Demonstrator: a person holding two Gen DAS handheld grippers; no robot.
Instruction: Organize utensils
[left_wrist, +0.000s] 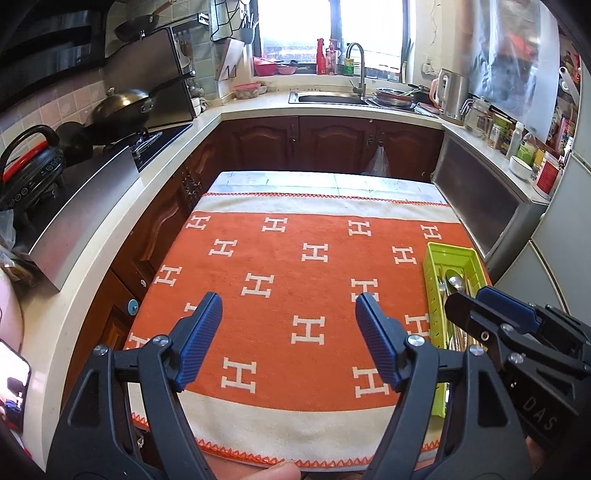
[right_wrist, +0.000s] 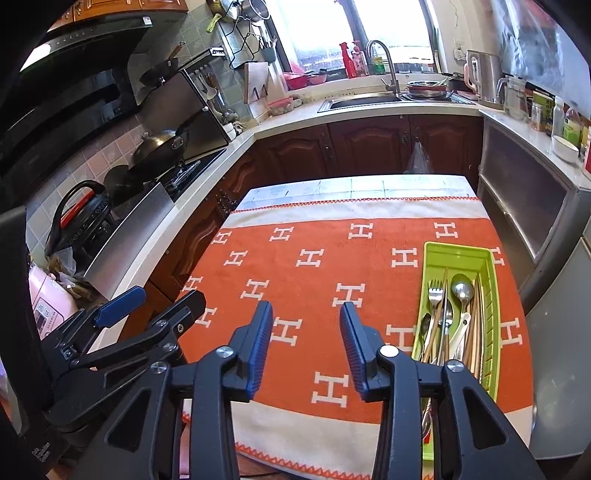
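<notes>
My two claws hang over the orange cloth (right_wrist: 314, 258) that covers the surface, both empty: the left claw (left_wrist: 288, 339) stands wide apart, the right claw (right_wrist: 306, 347) parted to a narrower gap, nothing between the pads of either. The utensils are all in the green tray (right_wrist: 491, 295) at the right edge of the cloth, just beside my right claw: a fork (right_wrist: 435, 291), a large spoon (right_wrist: 462, 291), a white-handled piece and wooden chopsticks (right_wrist: 476, 325) lie lengthwise in its compartments, some handles crossing. No utensil lies loose on the cloth in either view, so I judge the sorting all but finished, or a last tidy-up due. To do that well, I would bring the right claw down along a handle's length, pinch it near the middle, and lift clear of its neighbours before setting it straight; the crossed handles could drag one another out.
</notes>
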